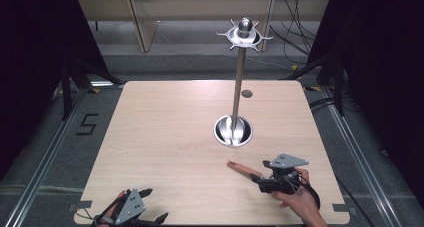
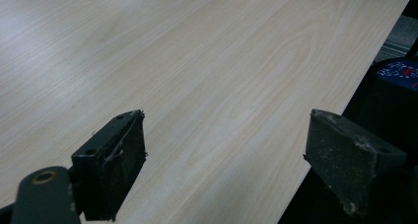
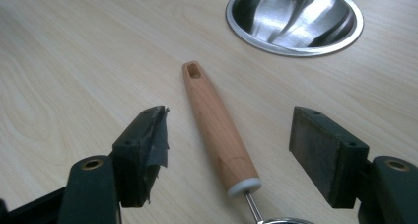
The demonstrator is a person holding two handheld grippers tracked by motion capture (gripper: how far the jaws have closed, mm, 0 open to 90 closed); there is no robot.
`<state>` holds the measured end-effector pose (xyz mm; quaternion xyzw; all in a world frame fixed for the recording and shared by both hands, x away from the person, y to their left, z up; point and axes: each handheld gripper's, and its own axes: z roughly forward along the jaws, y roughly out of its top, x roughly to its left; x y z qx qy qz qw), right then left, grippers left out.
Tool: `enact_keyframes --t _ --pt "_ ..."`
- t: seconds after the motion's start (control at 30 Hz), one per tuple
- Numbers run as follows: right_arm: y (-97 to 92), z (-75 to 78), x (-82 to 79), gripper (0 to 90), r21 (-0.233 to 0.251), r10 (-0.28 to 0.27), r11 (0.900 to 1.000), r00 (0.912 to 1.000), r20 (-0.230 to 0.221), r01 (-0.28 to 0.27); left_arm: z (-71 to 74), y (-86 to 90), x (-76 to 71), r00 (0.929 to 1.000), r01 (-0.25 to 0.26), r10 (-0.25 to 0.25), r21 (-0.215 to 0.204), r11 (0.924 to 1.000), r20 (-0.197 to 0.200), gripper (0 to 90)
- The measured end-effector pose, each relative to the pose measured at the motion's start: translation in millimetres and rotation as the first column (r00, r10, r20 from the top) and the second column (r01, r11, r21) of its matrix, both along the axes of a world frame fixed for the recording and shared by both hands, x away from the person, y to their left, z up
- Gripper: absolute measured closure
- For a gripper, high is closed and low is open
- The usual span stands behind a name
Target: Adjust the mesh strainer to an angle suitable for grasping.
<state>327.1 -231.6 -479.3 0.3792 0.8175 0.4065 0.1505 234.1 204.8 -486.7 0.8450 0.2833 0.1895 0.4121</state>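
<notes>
Wooden handle (image 3: 217, 130) between spread right claw (image 3: 229, 147).

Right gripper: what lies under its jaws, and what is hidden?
A wooden handle lies on the table between the open jaws, untouched. Its metal stem runs out of frame, so the tool's head is hidden.

From above the near edge we are looking forward and down over the whole table (image 1: 165, 137). Both gripper cameras are riding low, looking close along the tabletop; the right one is sharing the steel base (image 3: 295, 20) with the high view.
</notes>
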Motion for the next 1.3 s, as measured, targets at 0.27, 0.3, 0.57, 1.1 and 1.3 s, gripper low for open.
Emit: enact_keyframes --t 0.27,0.3,0.57,1.1,1.3 --pt "1.2 -0.8 -0.5 31.5 0.004 -0.006 1.0000 0.9999 -0.011 0.006 1.2 0.4 0.6 0.9995 -0.016 0.017 -0.029 0.9994 0.028 15.0" --pt "1.2 -1.0 -0.4 31.6 0.004 -0.007 1.0000 1.0000 -0.007 0.007 2.4 2.1 0.7 0.9995 -0.017 0.017 -0.012 0.9998 0.025 15.0" --pt "1.6 -2.6 1.6 31.6 -0.007 0.012 0.9999 0.9999 0.000 -0.012 1.8 0.7 0.3 0.9996 -0.022 0.023 -0.047 0.9986 0.017 15.0" --pt "1.6 -6.8 3.6 31.3 -0.030 0.019 0.9994 0.9996 -0.019 -0.020 3.7 1.4 -0.3 0.9994 -0.023 0.024 -0.056 0.9982 0.024 15.1" --pt "5.4 -8.1 3.2 30.7 -0.048 0.045 0.9977 0.9981 -0.042 -0.047 4.7 2.4 0.2 0.9986 -0.027 0.029 -0.050 0.9984 0.044 15.2"
